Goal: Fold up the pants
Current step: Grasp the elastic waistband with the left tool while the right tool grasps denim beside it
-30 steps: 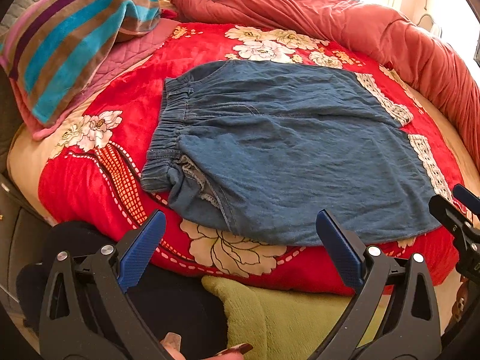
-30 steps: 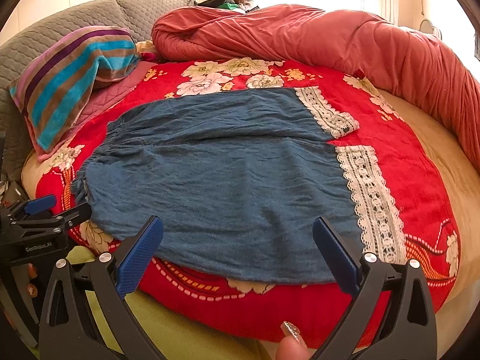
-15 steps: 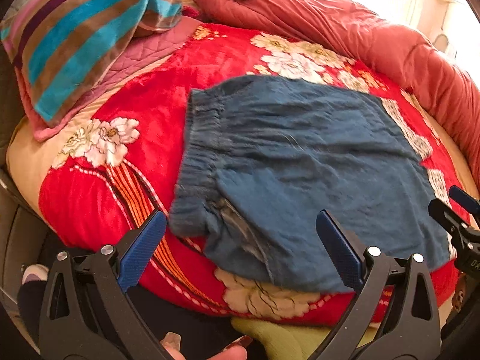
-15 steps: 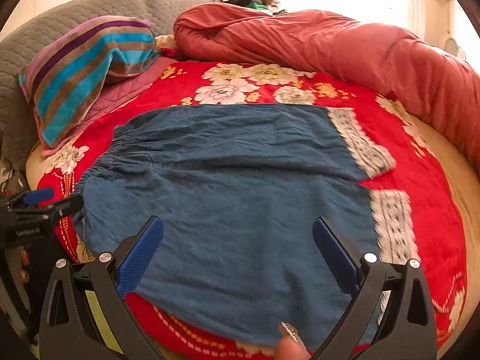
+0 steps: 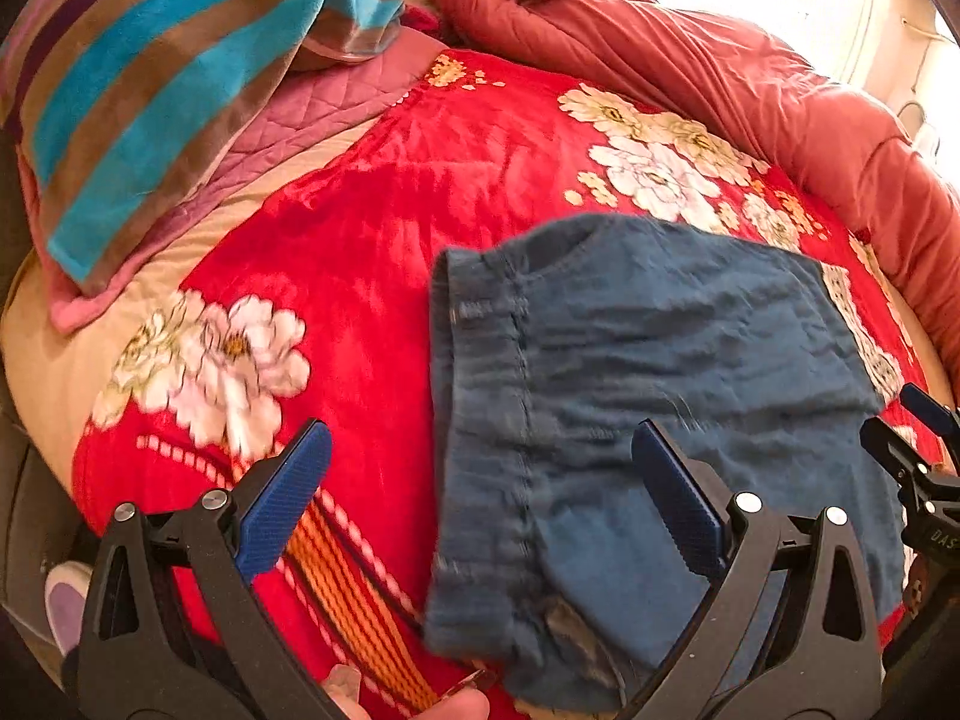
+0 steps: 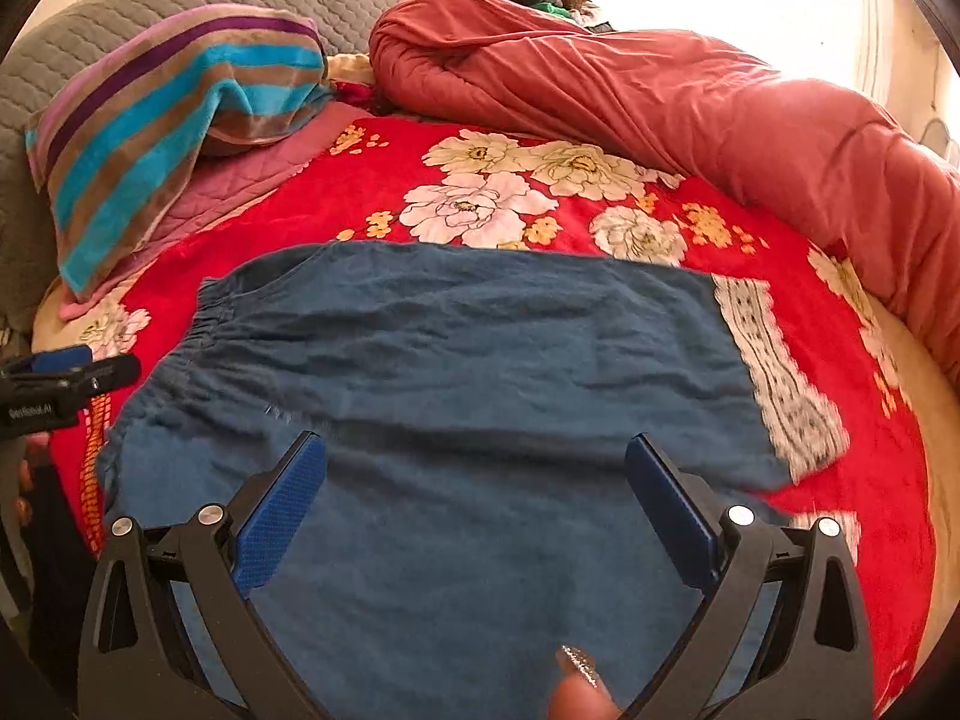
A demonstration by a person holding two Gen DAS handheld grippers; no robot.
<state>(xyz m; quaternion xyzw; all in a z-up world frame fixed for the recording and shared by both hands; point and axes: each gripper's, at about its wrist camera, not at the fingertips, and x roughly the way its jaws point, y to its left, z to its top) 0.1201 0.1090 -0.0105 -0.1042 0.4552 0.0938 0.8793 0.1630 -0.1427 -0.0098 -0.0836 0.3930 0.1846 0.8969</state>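
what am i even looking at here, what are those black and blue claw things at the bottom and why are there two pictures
Those claws are two hand-held grippers; a person holds one in each hand, and each carries a fisheye camera looking out along its fingers. One picture comes from the left gripper, the other from the right gripper. The blue parts are the pads on the jaws, and both pairs stand wide apart, holding nothing.

Below them is a bed with a red flowered blanket. Blue pants with lace hems lie spread flat on it, waiting to be folded. Behind are a striped pillow and a rolled red quilt.
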